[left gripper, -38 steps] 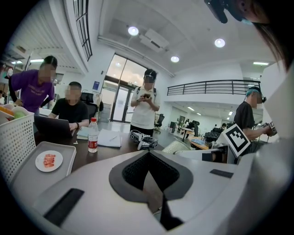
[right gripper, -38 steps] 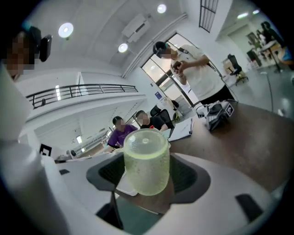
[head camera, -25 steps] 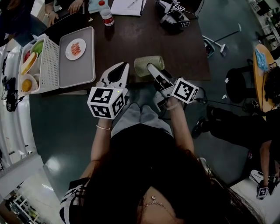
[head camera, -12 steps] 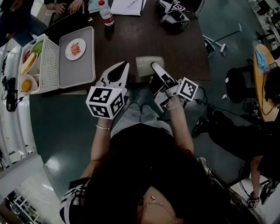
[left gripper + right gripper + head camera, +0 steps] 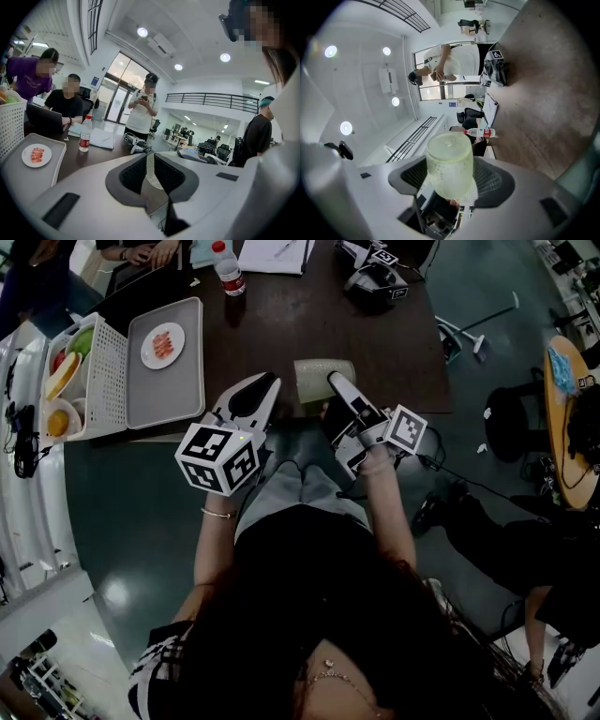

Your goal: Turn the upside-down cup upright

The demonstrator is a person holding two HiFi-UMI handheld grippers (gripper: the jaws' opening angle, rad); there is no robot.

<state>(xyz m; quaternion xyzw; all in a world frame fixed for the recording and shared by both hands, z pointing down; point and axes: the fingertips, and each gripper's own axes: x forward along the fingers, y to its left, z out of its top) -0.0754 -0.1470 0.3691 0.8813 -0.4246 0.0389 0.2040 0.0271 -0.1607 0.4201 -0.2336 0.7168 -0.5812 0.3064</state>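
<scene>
**Clearances.** The table [image 5: 375, 343] ends at a straight near edge directly ahead of the seated person. The cup [image 5: 314, 379] sits at that edge, near its middle. The tabletop beyond the cup is bare up to a bottle [image 5: 228, 273], a sheet of paper [image 5: 272, 254] and a spare gripper [image 5: 375, 277] along the far side. A grey tray [image 5: 169, 395] lies to the left, well apart from the cup, and carries a small plate [image 5: 162, 345]. A white basket [image 5: 103, 381] stands against the tray's left side. Open floor [image 5: 122, 512] lies left of the person; a stool [image 5: 511, 418] stands to the right.

**Grippers.** The right gripper [image 5: 336, 385] clamps the cup between its pads, one pad on each side of the cup wall. The left gripper [image 5: 262, 382] is just left of the cup and apart from it. Its jaws stand a narrow slit apart, have just been opening, and grip nothing.

**Limits of view.** In the head view the right gripper covers the cup's right part. No view shows whether the cup touches the table. The cup's mouth faces the gripper body and is hidden. The right gripper view is rolled, with the tabletop running down its right side.

**Cup.** Pale green, translucent, with a finely textured wall. The end that shows looks closed and points away from the gripper camera.
</scene>
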